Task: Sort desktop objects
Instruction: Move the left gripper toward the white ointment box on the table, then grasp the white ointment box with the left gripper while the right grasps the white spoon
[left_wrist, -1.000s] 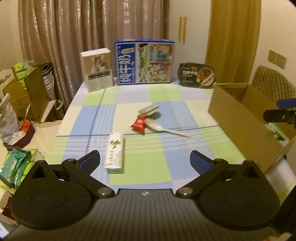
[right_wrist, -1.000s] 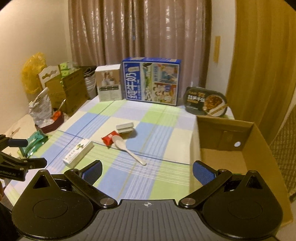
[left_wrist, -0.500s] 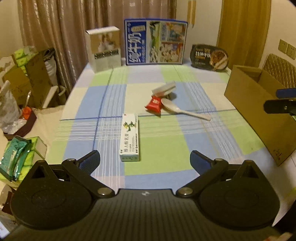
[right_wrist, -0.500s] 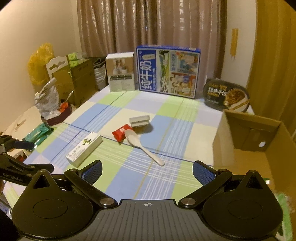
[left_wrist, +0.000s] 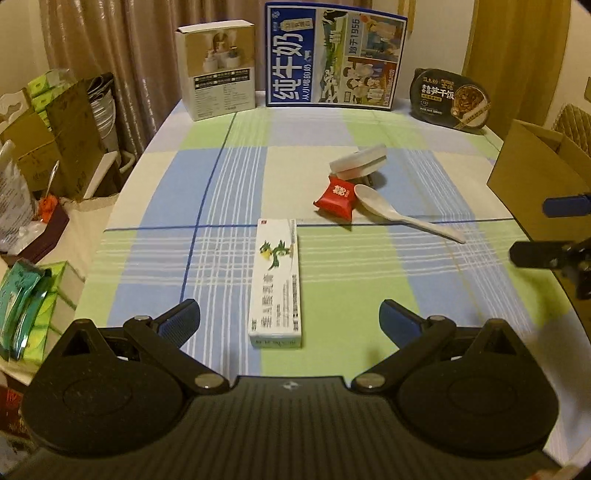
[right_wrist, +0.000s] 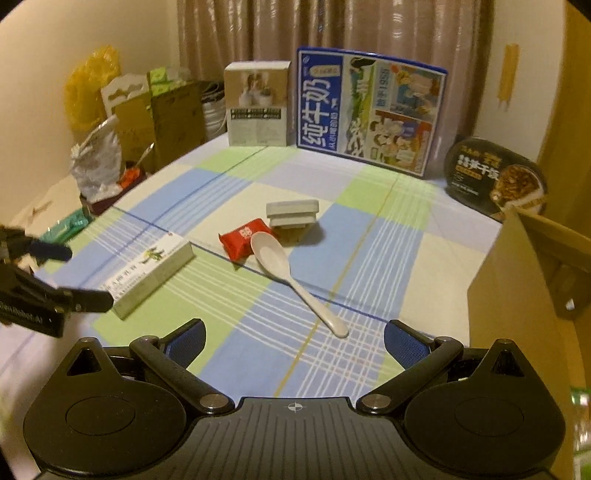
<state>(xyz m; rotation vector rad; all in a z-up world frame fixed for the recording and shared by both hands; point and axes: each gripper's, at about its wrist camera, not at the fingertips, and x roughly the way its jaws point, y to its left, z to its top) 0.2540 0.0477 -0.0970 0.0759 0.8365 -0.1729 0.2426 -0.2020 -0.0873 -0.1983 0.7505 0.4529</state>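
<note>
- Landmark: long white cardboard ointment box with a green leaf print (left_wrist: 276, 280), lying flat on the blue, green and cream checked tablecloth (left_wrist: 221, 177).
- Left gripper (left_wrist: 290, 319): held low and level over the near table edge, pointing straight along the white box. Fingers spread wide, released, gripping nothing; the near end of the box lies between the blue pads (left_wrist: 181, 319), touching neither.
- Right gripper (right_wrist: 293, 339): held level to the right of the white box, aimed across the table. Fingers also spread wide and empty. The handle tip of the white ceramic spoon (right_wrist: 291, 275) lies just ahead of the gap between its pads.
- Red foil candy packet (left_wrist: 336, 197): beyond the white box and to its right, touching the spoon's bowl.
- Pale grey rectangular lidded case (left_wrist: 358, 162): beyond the red packet, farther from the white box, tilted on something dark beneath it.
- Open brown cardboard carton (right_wrist: 532, 295): well to the right of the white box, at the table's right edge.
- Along the far edge from the white box: small beige product box (left_wrist: 216, 70), large blue milk carton case (left_wrist: 334, 61), black oval instant-meal tray (left_wrist: 448, 99), all standing upright or propped.
</note>
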